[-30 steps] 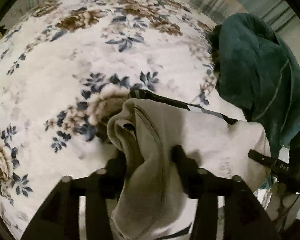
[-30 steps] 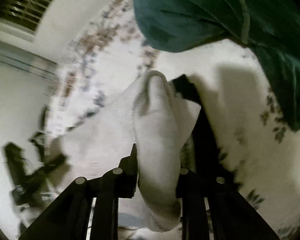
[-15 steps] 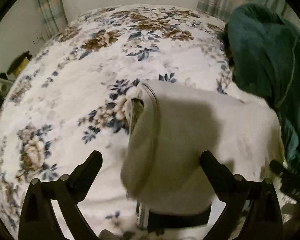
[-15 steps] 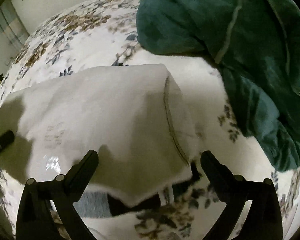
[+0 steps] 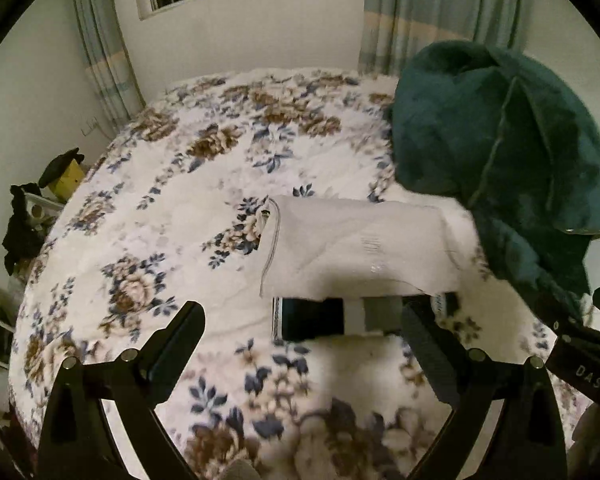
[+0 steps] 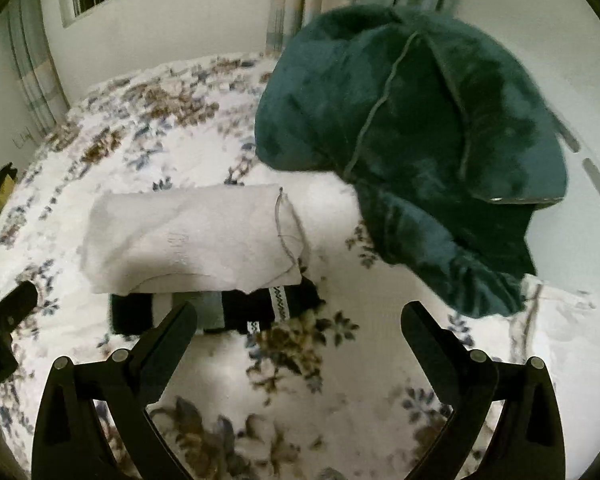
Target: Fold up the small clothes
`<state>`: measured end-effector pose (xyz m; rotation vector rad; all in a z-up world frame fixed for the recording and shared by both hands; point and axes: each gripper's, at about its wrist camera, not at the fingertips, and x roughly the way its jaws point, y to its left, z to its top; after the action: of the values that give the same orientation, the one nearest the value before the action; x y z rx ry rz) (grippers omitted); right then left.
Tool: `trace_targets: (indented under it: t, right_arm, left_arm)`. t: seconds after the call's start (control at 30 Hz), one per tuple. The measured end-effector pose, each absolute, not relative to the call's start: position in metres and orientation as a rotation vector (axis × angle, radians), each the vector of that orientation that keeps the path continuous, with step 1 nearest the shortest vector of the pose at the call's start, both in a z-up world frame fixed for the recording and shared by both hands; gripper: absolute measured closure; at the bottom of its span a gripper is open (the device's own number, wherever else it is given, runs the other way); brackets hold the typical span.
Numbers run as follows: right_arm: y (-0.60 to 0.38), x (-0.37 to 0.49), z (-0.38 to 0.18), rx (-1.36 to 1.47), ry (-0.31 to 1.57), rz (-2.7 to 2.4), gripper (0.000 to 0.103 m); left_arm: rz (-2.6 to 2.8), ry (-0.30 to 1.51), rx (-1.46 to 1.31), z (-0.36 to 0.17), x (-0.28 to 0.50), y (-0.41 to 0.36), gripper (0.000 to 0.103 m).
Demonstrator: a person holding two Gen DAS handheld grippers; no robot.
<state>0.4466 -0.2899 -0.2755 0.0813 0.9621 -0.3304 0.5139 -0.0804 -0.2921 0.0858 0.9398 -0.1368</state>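
Green blanket (image 6: 412,128) fills upper right of the frame, its lower edge near the pale garment (image 6: 192,236); a careless pull there could likely drag it onto the fold. Pale garment lies folded mid-frame on the floral bedspread (image 5: 204,184), atop a dark striped garment (image 6: 236,312), long axis left-right, seamed end toward right in right view. Top layer may slide or spring open. Left gripper (image 5: 300,344) and right gripper (image 6: 296,340) both spread wide, empty, below the stack.

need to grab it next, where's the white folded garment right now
In both wrist views, the white folded garment lies mid-bed on the floral blanket, left of the green blanket.
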Motion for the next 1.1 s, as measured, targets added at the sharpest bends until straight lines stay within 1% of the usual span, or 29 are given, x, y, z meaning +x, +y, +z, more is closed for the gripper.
trace_targets:
  t: [0.3, 0.53, 0.77, 1.1]
  right_arm:
    - [-0.267, 0.323, -0.128, 0.051, 0.818, -0.343, 0.0]
    - [-0.251, 0.24, -0.036, 0.06, 0.738, -0.326, 0.0]
    - [-0.239, 0.177, 0.018, 0.059, 0.677, -0.302, 0.0]
    - [-0.24, 0.125, 0.045, 0.064, 0.655, -0.3, 0.0]
  left_arm:
    - [-0.145, 0.862, 0.068, -0.171, 0.413, -0.069, 0.003]
    - [-0.143, 0.798, 0.056, -0.096, 0.345, -0.055, 0.003]
    - [-0.155, 0.753, 0.044, -0.063, 0.298, -0.046, 0.003]
    - [-0.163, 0.748, 0.041, -0.05, 0.263, -0.043, 0.003]
